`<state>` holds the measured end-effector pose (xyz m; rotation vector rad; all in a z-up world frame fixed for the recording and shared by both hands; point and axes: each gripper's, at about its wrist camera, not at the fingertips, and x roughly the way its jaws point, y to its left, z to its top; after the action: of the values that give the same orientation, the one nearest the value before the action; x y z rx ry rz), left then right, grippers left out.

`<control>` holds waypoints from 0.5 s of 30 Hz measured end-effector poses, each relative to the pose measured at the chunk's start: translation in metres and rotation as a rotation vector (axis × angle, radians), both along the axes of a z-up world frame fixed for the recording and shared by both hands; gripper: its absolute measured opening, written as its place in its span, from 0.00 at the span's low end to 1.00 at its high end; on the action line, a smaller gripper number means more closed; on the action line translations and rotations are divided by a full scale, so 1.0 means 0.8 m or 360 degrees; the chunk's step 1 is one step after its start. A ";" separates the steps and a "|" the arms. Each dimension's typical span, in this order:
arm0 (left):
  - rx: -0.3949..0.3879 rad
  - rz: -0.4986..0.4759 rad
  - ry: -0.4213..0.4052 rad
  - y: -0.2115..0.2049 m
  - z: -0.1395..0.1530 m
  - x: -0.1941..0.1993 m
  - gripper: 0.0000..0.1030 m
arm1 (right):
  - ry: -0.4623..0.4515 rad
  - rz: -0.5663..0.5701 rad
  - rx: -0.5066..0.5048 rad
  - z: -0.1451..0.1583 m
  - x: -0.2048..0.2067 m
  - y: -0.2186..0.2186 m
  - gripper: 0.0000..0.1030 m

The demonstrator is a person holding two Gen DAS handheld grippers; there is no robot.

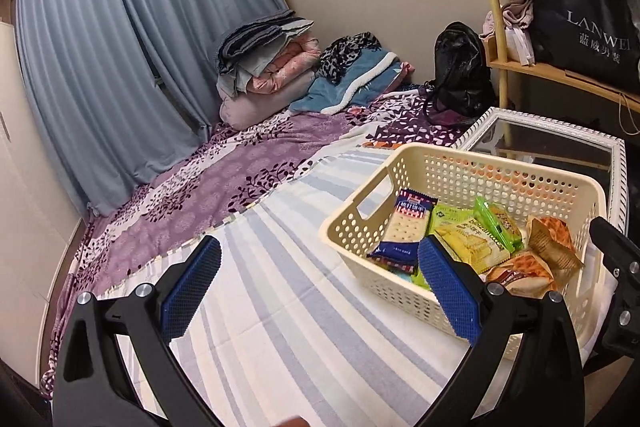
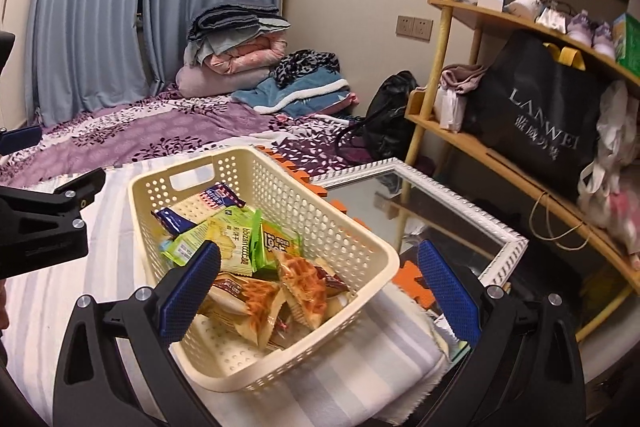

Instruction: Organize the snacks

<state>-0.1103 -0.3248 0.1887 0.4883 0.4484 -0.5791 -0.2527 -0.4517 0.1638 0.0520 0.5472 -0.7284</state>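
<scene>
I see the cream basket sitting on the striped cloth at the bed's edge, just beside the white-framed mirror. Inside lie the snacks: a blue cracker packet, green biscuit packets and orange waffle packets, all heaped together. My left gripper hangs spread wide and empty over the cloth. My right gripper is likewise released, above the basket's near rim.

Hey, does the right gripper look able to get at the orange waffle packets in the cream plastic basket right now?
Probably yes. The right gripper hangs open above the cream perforated plastic basket, whose top is uncovered. The orange waffle packets lie on top of the pile near its end, with nothing over them.
</scene>
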 end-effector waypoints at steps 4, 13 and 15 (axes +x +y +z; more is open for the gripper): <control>-0.0017 -0.0004 0.0102 0.010 -0.006 0.005 0.97 | 0.0023 -0.0015 -0.0029 -0.001 -0.003 0.004 0.95; 0.0085 -0.0044 0.0084 0.006 -0.025 -0.004 0.97 | 0.0064 0.0002 -0.0078 -0.008 -0.003 0.013 0.95; 0.0098 -0.0055 0.0099 0.006 -0.029 -0.006 0.97 | 0.0077 0.0013 -0.0062 -0.012 -0.001 0.013 0.95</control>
<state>-0.1148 -0.3204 0.1651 0.5386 0.5187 -0.6163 -0.2534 -0.4416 0.1543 -0.0044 0.5792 -0.7333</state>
